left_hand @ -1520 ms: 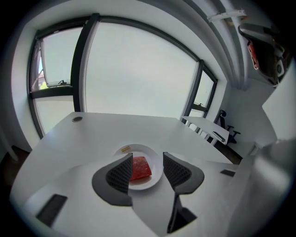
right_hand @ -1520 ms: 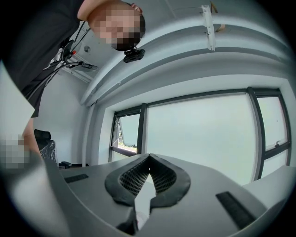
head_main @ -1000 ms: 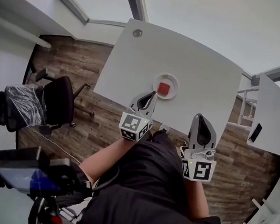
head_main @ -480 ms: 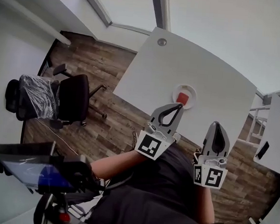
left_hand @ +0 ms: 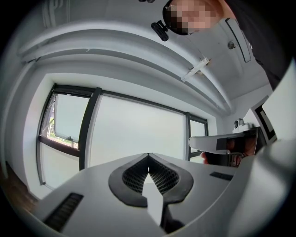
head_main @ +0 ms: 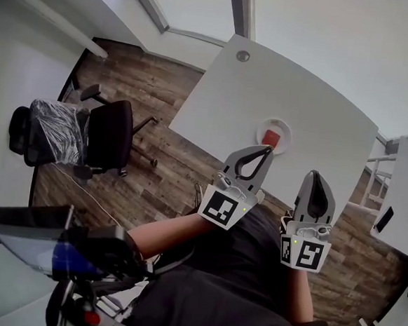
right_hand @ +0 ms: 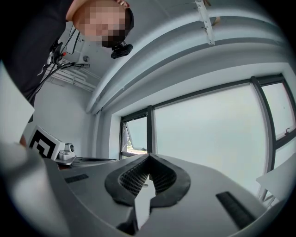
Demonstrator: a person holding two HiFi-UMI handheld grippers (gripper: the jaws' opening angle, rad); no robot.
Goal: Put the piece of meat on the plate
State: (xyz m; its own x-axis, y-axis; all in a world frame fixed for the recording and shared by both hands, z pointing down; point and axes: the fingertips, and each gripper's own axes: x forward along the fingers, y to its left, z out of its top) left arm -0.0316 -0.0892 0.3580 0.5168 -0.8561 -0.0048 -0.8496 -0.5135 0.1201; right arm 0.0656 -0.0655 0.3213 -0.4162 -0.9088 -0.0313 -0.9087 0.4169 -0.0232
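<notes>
Right, small red block of meat [head_main: 271, 137] lies flat inside the round white plate [head_main: 261, 128], approx. centre, nothing touching it. Plate sits on the white table top [head_main: 301, 96], toward the edge nearest you.

Change vs. a sec ago: your left gripper [head_main: 266, 150] was low with its tip just beside the plate's near rim. It's now lifted off and held about level, tip apart from plate and meat. Meat hasn't shifted on the plate in that time.

Jaws, left gripper view [left_hand: 148, 156]: clenched tip to tip, nothing between, only the big window [left_hand: 138, 134] beyond. So that hand carries nothing.

Right gripper [head_main: 315, 176] hangs beside the left, over your lap, short of the table edge. Right gripper view [right_hand: 148, 157]: jaws also pressed together, empty, aimed at windows, not at the table.

Further out: black office chair [head_main: 111, 141] on the wood-plank floor [head_main: 139, 182], well apart from the table. No bearing on the job.

Reading: placement looks done. Meat is on plate, both tools empty and backed off. My judgement is you're in the retreat phase; nothing left except keeping both grippers clear of the plate rim so you don't nudge it.
</notes>
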